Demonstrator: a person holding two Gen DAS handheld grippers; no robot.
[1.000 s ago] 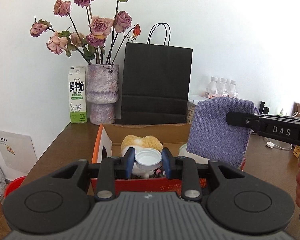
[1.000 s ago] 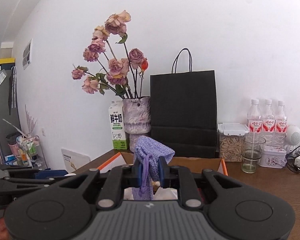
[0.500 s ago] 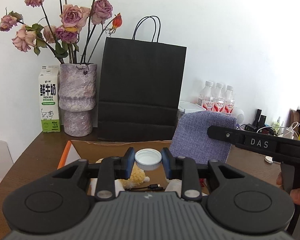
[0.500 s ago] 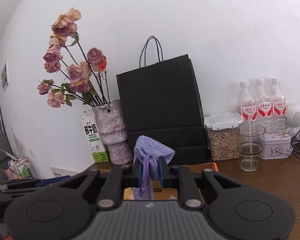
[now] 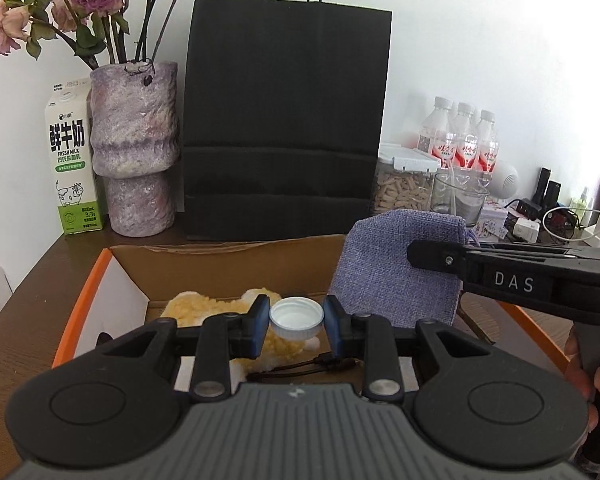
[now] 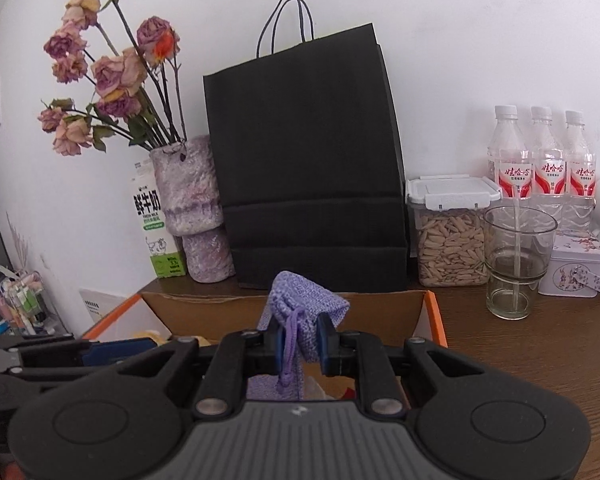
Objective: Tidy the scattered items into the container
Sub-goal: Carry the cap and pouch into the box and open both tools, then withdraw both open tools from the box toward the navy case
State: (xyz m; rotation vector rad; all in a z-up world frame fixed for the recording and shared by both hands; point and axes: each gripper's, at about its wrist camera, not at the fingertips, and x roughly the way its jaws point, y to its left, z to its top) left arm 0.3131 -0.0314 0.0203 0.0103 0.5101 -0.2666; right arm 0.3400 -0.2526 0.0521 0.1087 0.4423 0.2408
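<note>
Left gripper: we are clamping a small white plastic bottle cap by its rim; light, stiff, slippery.
Right gripper: we are pinching a soft purple woven drawstring pouch at its gathered neck; limp.
Below both: open orange-edged cardboard box.

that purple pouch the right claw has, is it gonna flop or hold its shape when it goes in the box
Likely floppy: the purple pouch bunches and folds over where the right claw pinches it. Probably light too, since it hangs from a small pinch without pulling free. Its drawstring dangles loose and might snag on the cardboard box rim.
</note>
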